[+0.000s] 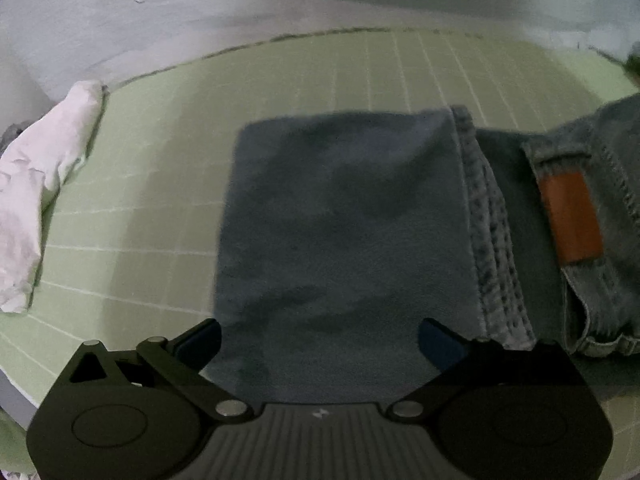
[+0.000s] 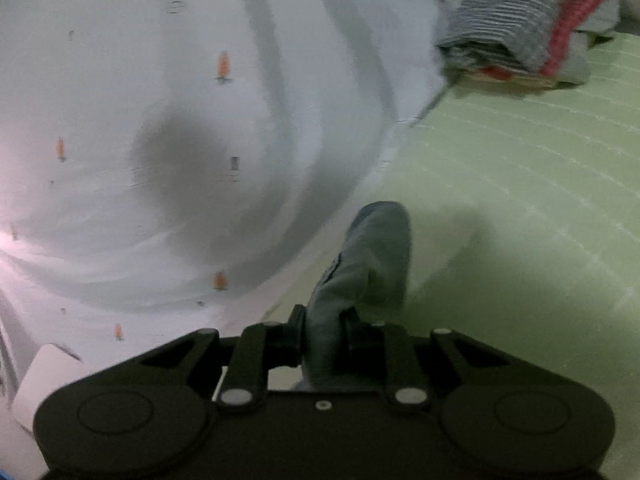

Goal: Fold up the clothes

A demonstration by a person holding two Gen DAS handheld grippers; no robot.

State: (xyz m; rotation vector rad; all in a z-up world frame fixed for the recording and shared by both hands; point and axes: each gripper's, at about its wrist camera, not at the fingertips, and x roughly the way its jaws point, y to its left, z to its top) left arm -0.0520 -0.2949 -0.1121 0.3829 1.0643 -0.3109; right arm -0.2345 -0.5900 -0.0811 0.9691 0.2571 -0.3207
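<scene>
Denim jeans (image 1: 340,216) folded on green mat (image 1: 152,184), left gripper (image 1: 320,338) spread wide above — right gripper (image 2: 323,330) clamped on denim fold.

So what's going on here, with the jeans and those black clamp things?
Someone is folding jeans on a pale green mat, using a handheld gripper in each hand. The right gripper is pinching a bit of denim. The left gripper is open above the folded leg, gripping nothing. A crumpled white garment lies at the mat's edge, and a folded pile sits at a corner.
</scene>
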